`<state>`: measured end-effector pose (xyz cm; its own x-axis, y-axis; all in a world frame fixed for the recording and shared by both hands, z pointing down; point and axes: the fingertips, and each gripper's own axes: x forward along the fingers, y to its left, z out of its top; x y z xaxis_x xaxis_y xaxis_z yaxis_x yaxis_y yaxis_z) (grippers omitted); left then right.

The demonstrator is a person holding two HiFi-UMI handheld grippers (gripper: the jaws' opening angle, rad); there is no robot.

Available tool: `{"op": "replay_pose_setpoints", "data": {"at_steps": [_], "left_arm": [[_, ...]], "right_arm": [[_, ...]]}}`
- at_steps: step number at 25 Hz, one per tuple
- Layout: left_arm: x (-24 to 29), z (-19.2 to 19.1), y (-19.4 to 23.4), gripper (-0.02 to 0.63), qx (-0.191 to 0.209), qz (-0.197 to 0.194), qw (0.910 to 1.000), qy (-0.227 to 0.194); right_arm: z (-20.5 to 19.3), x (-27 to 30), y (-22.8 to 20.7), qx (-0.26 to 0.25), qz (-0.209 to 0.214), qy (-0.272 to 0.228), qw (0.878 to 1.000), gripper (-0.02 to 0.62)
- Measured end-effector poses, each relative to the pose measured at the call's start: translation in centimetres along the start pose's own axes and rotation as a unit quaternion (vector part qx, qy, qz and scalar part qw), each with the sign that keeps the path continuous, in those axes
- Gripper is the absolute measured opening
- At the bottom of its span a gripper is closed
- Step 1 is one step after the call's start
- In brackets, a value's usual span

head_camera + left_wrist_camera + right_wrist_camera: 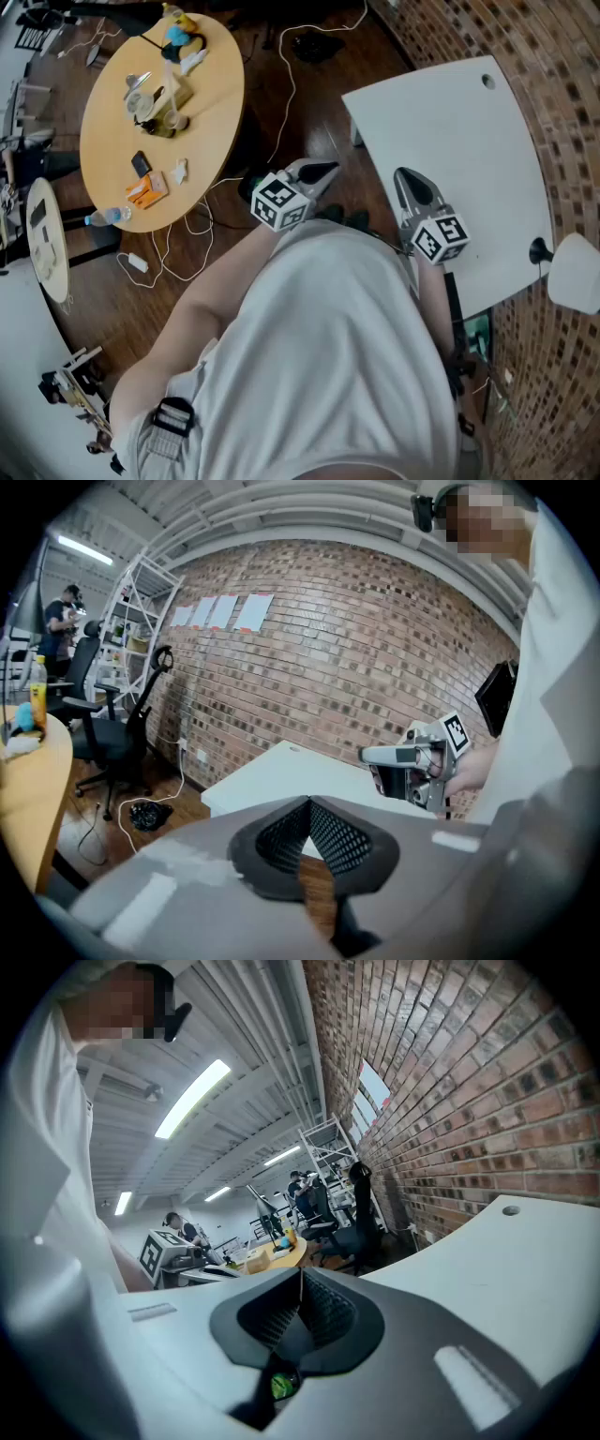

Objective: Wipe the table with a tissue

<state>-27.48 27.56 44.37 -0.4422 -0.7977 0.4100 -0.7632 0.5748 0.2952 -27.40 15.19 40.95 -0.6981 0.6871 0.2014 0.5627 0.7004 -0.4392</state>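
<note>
white table (pixel 469 141) fills the right of the head view, and i can find no tissue on it or in either tool, so i judge the wiping not yet begun. my left gripper (pixel 322 172) and right gripper (pixel 410 180) hang close to my body at its near edge, jaws pressed together on nothing.
</note>
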Motion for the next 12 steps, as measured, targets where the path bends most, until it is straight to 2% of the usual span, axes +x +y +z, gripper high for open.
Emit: {"op": "replay_pose_setpoints", "data": {"at_steps": [3, 5, 8, 12], "left_arm": [[-0.3, 0.1, 0.1, 0.006, -0.001, -0.004, 1.0, -0.005], [-1.2, 0.0, 0.7, 0.006, -0.009, 0.011, 0.9998, -0.014], [-3.7, -0.8, 2.5, 0.006, -0.032, 0.069, 0.9966, -0.031], [-7.0, -2.5, 4.9, 0.006, -0.063, 0.137, 0.9879, -0.036]], "right_arm": [[-0.4, 0.2, 0.4, 0.002, -0.003, 0.006, 1.0, 0.012], [-0.8, 1.0, 1.0, 0.002, 0.01, 0.015, 1.0, 0.012], [-1.2, 3.0, 1.7, 0.0, 0.047, 0.035, 0.998, 0.012], [-1.1, 5.0, 3.0, -0.009, 0.087, 0.052, 0.995, 0.012]]}}
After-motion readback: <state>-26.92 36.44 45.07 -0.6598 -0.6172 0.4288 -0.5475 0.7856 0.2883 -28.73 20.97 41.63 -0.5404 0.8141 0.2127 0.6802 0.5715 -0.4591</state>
